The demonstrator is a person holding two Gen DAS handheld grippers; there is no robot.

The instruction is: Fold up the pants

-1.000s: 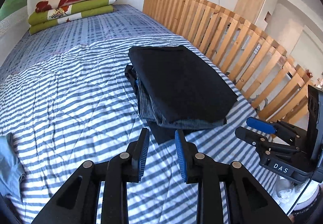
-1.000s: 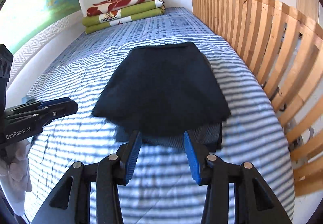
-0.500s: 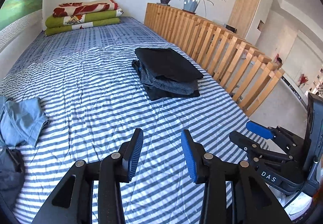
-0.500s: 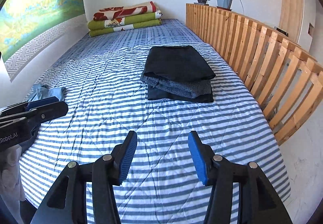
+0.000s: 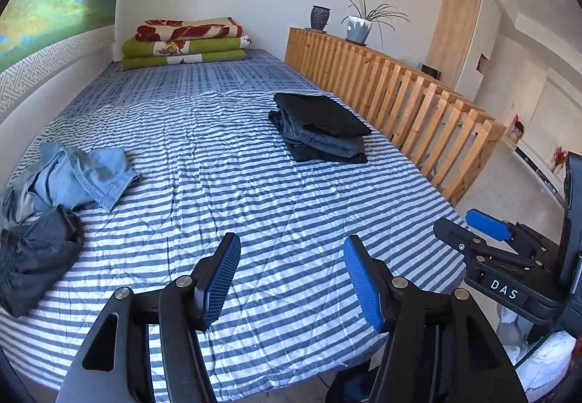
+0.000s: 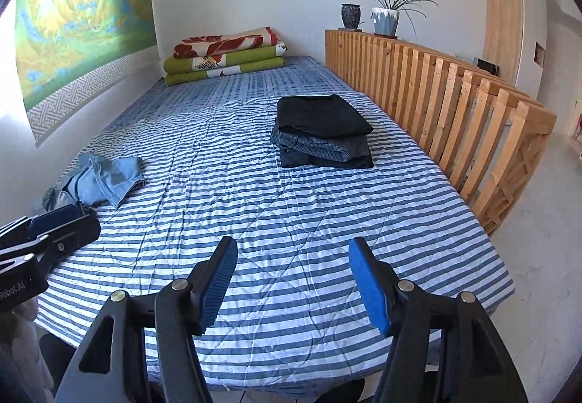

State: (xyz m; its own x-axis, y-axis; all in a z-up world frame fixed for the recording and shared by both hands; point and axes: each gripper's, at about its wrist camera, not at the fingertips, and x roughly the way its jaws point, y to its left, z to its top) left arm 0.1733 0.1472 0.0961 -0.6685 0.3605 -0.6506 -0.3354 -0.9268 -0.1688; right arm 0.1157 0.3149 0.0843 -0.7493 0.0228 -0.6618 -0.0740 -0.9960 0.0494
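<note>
Your left claw [image 5: 291, 279] hangs over the near edge of the bed [image 5: 254, 206], jaws spread wide, nothing between them. Your right claw [image 6: 293, 281] sits the same way: wide apart, empty, above the striped cover. Each claw shows in the other's view, the right one at 3 o'clock in the left wrist view, the left one at 9 o'clock in the right wrist view.

At 9 o'clock, near the bed's left edge, a dark grey garment [image 5: 34, 257] lies crumpled. Just beyond it, touching, lie light blue jeans [image 5: 78, 177], rumpled and unfolded.

Further out at 1 o'clock, close to the wooden slatted rail [image 5: 400, 94], you have the stack of folded pants [image 5: 322, 128]: a black pair on top, a grey checked pair in the middle, a black one at the bottom. The stack is well apart from both claws.

At 12 o'clock, against the far wall, folded blankets [image 5: 185, 43] are piled, green below and red-patterned on top. On the rail's far end stand a dark vase [image 5: 320, 17] and a potted plant [image 5: 360, 24].
</note>
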